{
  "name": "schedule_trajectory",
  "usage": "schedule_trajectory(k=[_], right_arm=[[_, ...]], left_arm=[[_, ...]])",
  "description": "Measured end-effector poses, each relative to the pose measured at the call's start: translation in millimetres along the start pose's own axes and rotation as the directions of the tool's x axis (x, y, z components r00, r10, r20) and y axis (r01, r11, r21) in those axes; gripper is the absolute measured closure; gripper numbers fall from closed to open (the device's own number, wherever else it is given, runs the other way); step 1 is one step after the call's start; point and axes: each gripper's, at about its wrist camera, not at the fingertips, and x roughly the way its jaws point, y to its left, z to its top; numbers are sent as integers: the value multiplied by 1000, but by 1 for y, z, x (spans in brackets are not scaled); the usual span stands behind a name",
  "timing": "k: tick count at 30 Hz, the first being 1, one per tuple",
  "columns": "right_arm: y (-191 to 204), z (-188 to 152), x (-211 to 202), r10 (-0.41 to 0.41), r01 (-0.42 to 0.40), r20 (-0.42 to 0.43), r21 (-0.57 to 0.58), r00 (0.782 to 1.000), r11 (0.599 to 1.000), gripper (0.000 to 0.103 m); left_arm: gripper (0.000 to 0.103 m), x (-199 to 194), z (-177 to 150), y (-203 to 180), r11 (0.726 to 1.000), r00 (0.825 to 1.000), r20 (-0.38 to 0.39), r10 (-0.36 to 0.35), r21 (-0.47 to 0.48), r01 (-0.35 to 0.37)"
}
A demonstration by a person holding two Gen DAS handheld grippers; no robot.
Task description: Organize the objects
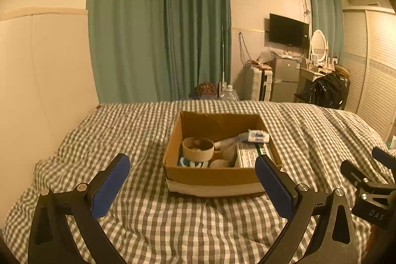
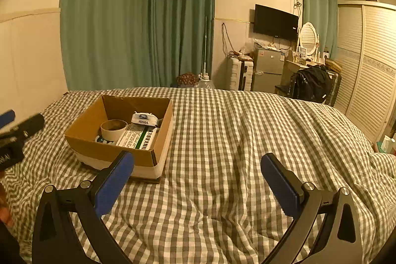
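A bed with a grey and white checked cover [image 2: 222, 140] fills the room in front of green curtains [image 1: 158, 29], and a television [image 2: 276, 22] hangs on the far wall. On the cover stands an open cardboard box [image 1: 212, 175]. Inside it are a roll of tape [image 1: 198, 149], a white tissue pack [image 2: 144, 119] and a flat white box with a green stripe [image 2: 138, 137]. The left gripper [image 1: 191, 180] is just in front of the box, its jaws wide apart and holding nothing. The right gripper [image 2: 196, 177] is over the bare cover to the right of the box, also wide open and empty.
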Motion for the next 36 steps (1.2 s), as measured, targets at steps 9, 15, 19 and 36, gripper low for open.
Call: schedule_trajectory(k=[9,15,19,36], right_arm=[[1,6,-3,-5,5,-12,4,1000,1000,0],[5,8,-7,-14,14,-2,-11,1000,1000,0],[7,9,-6,-8,8,1,-10,1000,1000,0],[12,10,-6,6,-6,1,-12,1000,1000,0]], left_arm=[[0,-3,-7,-1,1000,1000,-23,-10,4,11],[0,-3,-11,-4,1000,999,-31,-14,21,15],[0,-2,-13,-4,1000,999,-36,-11,24,12],[0,-3,-15,-4,999,999,-34,-1,39,3]])
